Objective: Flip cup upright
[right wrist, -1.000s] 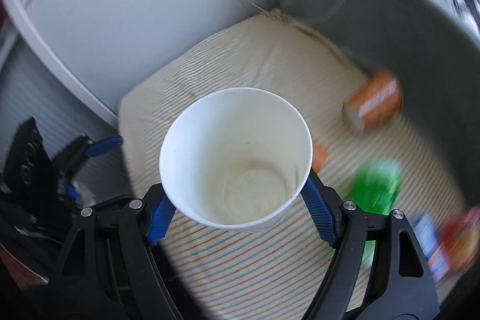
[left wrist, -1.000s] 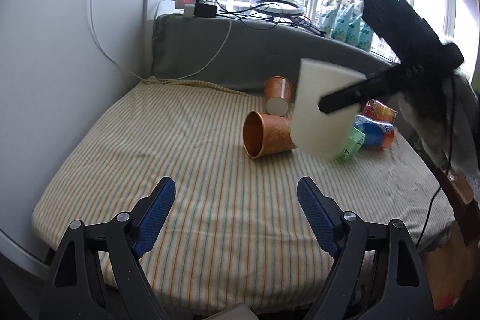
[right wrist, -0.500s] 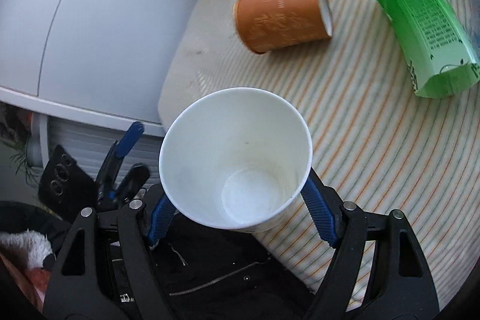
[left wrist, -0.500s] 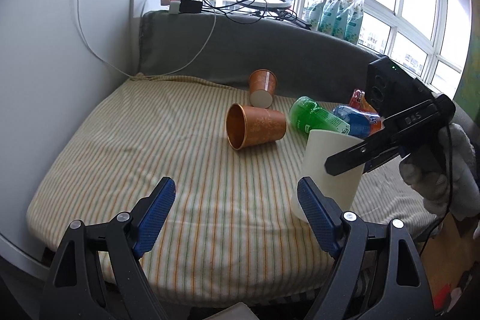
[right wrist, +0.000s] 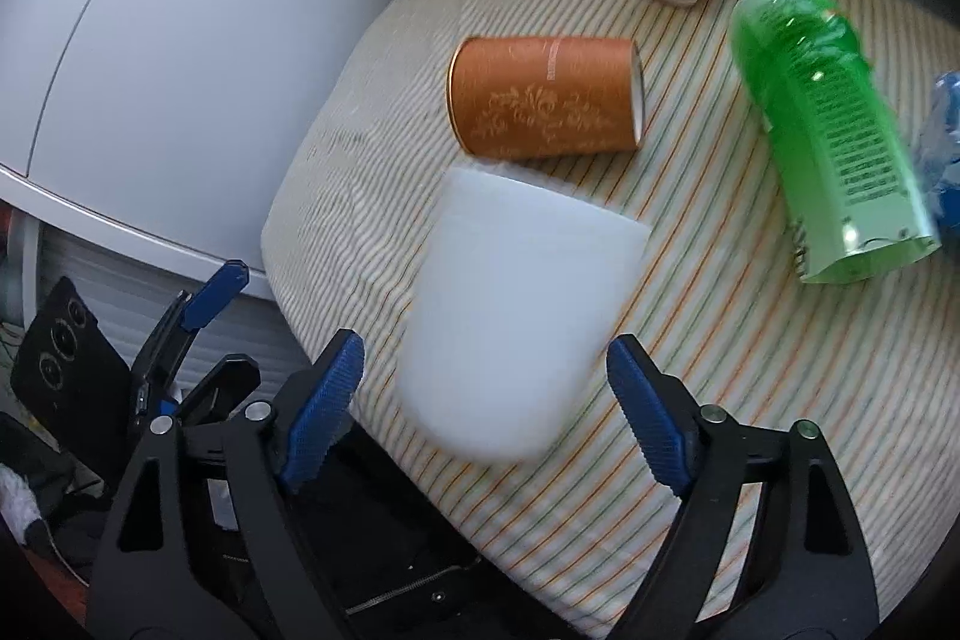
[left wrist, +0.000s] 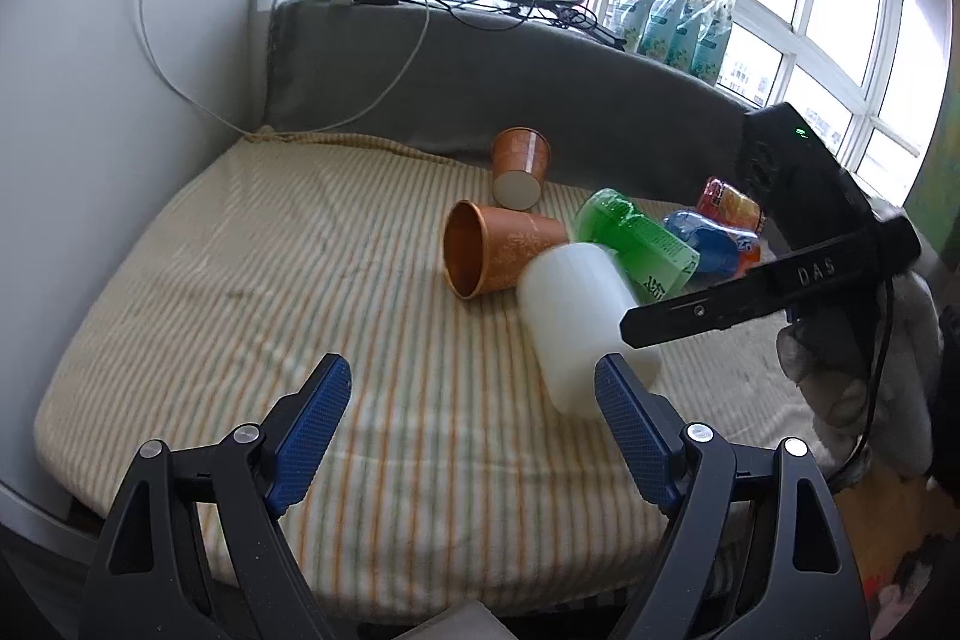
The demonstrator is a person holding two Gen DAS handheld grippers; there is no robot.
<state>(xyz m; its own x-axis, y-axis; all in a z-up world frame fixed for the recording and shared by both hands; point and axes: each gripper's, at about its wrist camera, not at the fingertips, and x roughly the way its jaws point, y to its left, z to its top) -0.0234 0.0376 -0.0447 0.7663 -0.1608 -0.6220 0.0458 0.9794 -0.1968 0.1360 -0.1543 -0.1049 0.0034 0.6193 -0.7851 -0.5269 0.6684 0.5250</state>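
Note:
A white paper cup (right wrist: pixel 516 304) lies tipped on the striped cushion (right wrist: pixel 720 370), blurred, its base toward the orange cups; it shows in the left wrist view (left wrist: pixel 585 316) too. My right gripper (right wrist: pixel 480 400) is open, its blue pads either side of the cup and apart from it; its black body (left wrist: pixel 780 274) shows at the right in the left wrist view. My left gripper (left wrist: pixel 474 418) is open and empty over the cushion's front edge. Two orange cups lie on their sides: one near (left wrist: pixel 498 250), one farther back (left wrist: pixel 519 166).
A green bottle (right wrist: pixel 822 124) and blue and red packets (left wrist: pixel 720 232) lie at the cushion's right. A grey backrest (left wrist: pixel 540 88) with cables and a ring light stands behind. A white cabinet (left wrist: pixel 108 100) is at the left.
The right gripper has opened and let go of the white cup. The cup, held upright on the cushion half a second ago, has tipped over onto its side.

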